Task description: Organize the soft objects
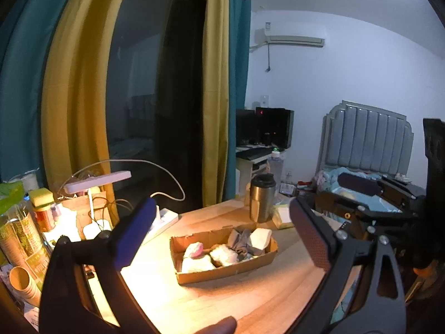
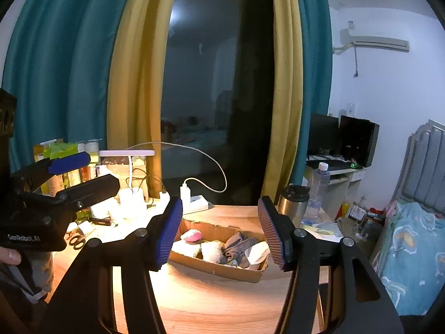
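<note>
Evidently both claws hung clear of the work. The left claw [image 1: 222, 231] stood with jaws wide apart and nothing between them; the right claw [image 2: 219, 233] likewise stood parted and empty. The cardboard box [image 1: 267, 258] lay on the wooden table [image 1: 250, 300], ahead of and below each claw, well apart from the pads. Inside it the soft things sat together: a pink-and-white plush [image 2: 192, 236], a white fluffy piece [image 2: 211, 250] and grey socks [image 2: 239, 247]. Judged sound practice: lower one claw squarely over a single item, close gently, and keep the box from sliding.
</note>
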A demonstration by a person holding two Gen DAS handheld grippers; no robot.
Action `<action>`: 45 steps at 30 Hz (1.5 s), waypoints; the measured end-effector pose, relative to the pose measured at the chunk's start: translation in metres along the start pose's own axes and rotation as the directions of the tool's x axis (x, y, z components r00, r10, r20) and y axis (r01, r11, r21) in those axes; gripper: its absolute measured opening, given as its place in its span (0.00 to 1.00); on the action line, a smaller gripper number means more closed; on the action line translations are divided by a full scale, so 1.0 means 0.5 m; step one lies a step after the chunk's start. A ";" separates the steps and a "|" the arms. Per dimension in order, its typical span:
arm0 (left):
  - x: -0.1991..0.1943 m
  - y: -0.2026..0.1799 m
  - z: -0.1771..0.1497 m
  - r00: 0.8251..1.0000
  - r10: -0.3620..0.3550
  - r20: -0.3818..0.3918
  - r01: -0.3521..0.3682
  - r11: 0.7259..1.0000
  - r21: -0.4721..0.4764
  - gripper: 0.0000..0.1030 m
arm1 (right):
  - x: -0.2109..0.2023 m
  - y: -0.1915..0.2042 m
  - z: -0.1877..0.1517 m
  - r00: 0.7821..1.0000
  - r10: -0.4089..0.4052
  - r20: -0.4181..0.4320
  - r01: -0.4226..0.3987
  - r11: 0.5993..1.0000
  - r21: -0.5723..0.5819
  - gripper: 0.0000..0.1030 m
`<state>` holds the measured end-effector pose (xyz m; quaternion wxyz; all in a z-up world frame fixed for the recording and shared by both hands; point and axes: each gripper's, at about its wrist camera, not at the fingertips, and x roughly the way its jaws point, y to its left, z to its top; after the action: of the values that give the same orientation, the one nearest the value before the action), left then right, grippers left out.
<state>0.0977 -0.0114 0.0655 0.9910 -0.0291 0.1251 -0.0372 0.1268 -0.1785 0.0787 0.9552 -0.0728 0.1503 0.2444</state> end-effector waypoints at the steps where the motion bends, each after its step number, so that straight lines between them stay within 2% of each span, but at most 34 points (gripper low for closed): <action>1: 0.000 -0.001 -0.001 1.000 0.000 -0.002 0.000 1.000 -0.001 0.95 | -0.001 -0.001 -0.001 1.000 -0.002 -0.001 0.002 1.000 0.000 0.58; 45: 0.026 -0.029 -0.024 0.998 0.063 -0.020 -0.063 0.998 0.005 0.96 | 0.004 -0.030 -0.029 1.000 -0.017 -0.021 0.018 0.999 0.046 0.60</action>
<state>0.1064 -0.0275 0.0517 0.9905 -0.0226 0.1357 -0.0063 0.1323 -0.1938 0.0652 0.9571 -0.0543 0.1652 0.2318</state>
